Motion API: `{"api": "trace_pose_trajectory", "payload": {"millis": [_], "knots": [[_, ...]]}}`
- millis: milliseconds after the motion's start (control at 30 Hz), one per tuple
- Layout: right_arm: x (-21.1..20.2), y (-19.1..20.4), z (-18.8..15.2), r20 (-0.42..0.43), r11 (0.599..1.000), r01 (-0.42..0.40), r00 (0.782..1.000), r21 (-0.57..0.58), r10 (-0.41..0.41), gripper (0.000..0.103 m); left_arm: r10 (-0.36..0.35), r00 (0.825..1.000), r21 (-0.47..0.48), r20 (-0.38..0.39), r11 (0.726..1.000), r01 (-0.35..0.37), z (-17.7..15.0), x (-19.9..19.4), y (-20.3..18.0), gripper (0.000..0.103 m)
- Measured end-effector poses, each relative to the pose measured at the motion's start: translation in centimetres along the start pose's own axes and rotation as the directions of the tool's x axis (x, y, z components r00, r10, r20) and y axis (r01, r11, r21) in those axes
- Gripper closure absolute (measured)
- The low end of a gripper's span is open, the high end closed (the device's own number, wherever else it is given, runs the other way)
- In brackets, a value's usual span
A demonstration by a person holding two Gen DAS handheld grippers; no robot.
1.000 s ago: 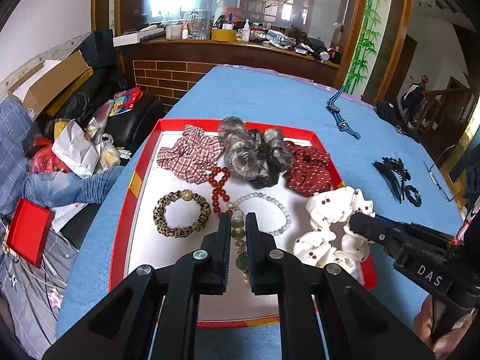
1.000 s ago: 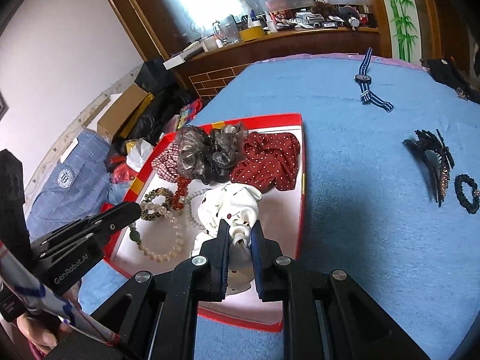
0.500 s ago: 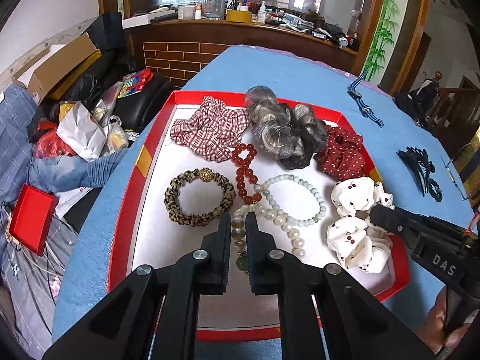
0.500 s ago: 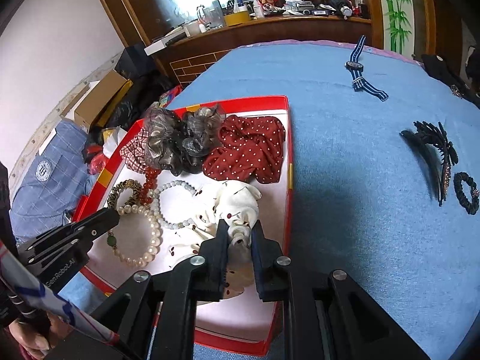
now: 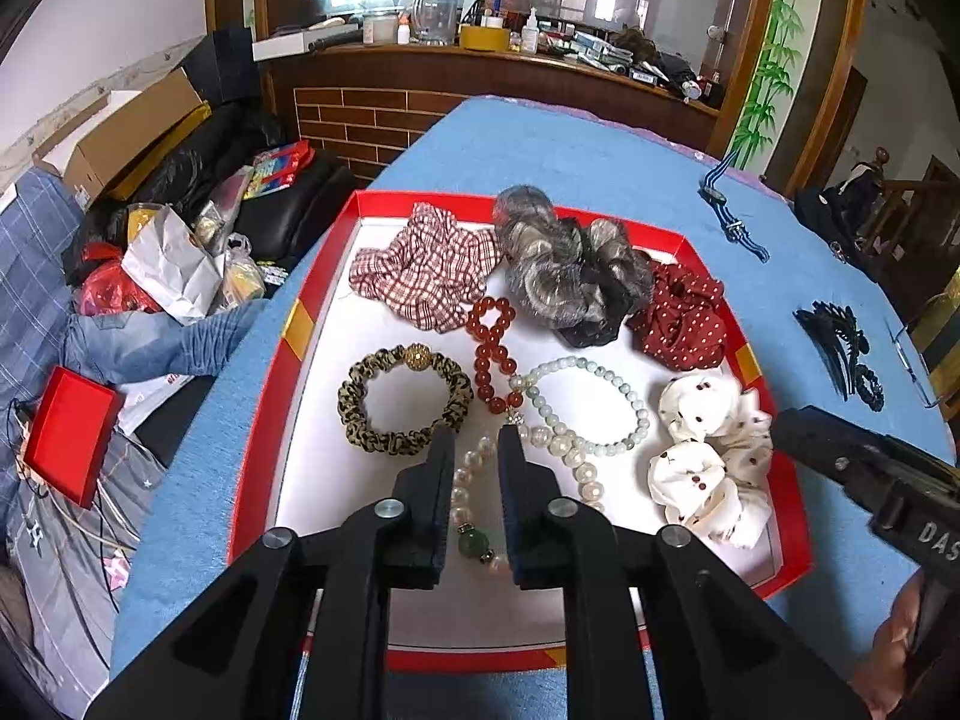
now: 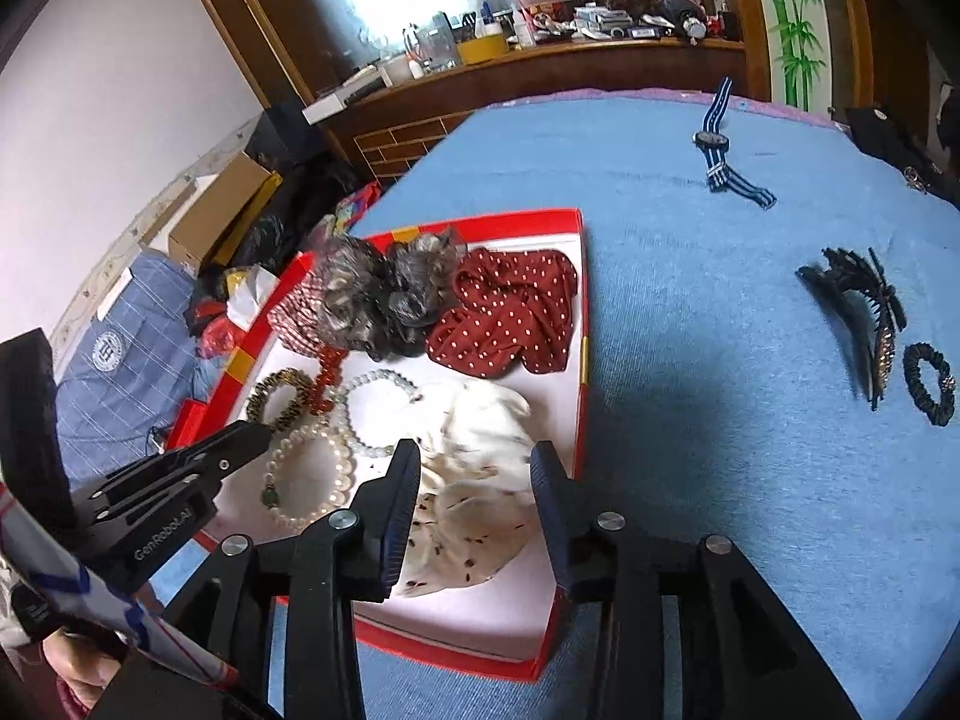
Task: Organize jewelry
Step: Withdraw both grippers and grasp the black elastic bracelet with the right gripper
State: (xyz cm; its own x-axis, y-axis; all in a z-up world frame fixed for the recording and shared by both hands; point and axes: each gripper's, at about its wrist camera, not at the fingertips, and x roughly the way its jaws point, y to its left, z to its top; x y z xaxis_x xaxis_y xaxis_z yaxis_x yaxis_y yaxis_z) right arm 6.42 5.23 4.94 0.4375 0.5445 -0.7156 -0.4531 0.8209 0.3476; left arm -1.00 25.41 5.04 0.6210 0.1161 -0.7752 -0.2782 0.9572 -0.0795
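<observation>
A red tray [image 5: 258,420] with a white floor holds scrunchies and bead bracelets. My left gripper [image 5: 474,438] is slightly open above the pearl bracelet with a green bead [image 5: 474,540], which lies flat on the tray. My right gripper [image 6: 474,456] is open over the white dotted scrunchie [image 6: 474,504], which lies in the tray's near right corner [image 5: 708,468]. A pale bead bracelet [image 5: 594,402], a red bead bracelet [image 5: 492,354] and a leopard scrunchie [image 5: 402,402] lie in the tray's middle.
On the blue tablecloth right of the tray lie a black hair claw [image 6: 858,312], a small black scrunchie [image 6: 930,384] and a striped watch [image 6: 717,150]. Checked, grey and red dotted scrunchies [image 5: 564,276] fill the tray's far side. Clutter lies on the floor at left.
Both grippers lowered their items into the tray and opened. The pearl bracelet and the white scrunchie now lie released on the tray floor.
</observation>
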Motion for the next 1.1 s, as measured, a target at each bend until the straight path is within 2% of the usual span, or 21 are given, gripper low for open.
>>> {"api": "trace_pose_trajectory", "payload": {"millis": [267,367,500,600,800,933,1033,1100], "knots": [[-5.0,-2.8,0.9,0.102,0.997,-0.037,0.994,0.062,0.031,0.061,-0.004,1.000,0.033,0.031,0.999,0.003,0.4,-2.0,-1.9,0.088],[-6.8,-5.1,1.3,0.133,0.995,-0.022,0.991,0.099,0.009,0.061,-0.016,0.999,0.055,0.040,0.998,0.014,0.7,-2.8,-3.3,0.087],[-9.1,-10.1,1.8,0.162,0.982,0.033,0.985,0.184,-0.063,0.061,-0.041,0.998,0.094,0.038,0.995,0.037,1.0,-3.4,-5.6,0.087],[-10.3,-14.5,2.1,0.142,0.958,0.108,0.979,0.266,-0.149,0.062,-0.063,0.998,0.132,0.028,0.989,0.059,1.5,-3.6,-7.9,0.085],[-9.9,-23.4,2.4,0.002,0.876,0.274,0.954,0.397,-0.299,0.062,-0.141,0.990,0.205,-0.017,0.968,0.142,2.8,-3.4,-14.1,0.076],[-8.4,-26.9,1.9,-0.050,0.852,0.281,0.956,0.442,-0.289,0.063,-0.188,0.980,0.249,-0.068,0.948,0.199,3.9,-2.4,-19.0,0.071],[-7.5,-27.2,1.9,-0.051,0.867,0.247,0.967,0.433,-0.250,0.064,-0.201,0.974,0.262,-0.100,0.939,0.221,4.9,-1.0,-22.2,0.070],[-7.0,-26.5,2.2,-0.042,0.882,0.242,0.968,0.404,-0.246,0.065,-0.214,0.969,0.252,-0.121,0.938,0.239,5.5,0.1,-23.8,0.060]]}}
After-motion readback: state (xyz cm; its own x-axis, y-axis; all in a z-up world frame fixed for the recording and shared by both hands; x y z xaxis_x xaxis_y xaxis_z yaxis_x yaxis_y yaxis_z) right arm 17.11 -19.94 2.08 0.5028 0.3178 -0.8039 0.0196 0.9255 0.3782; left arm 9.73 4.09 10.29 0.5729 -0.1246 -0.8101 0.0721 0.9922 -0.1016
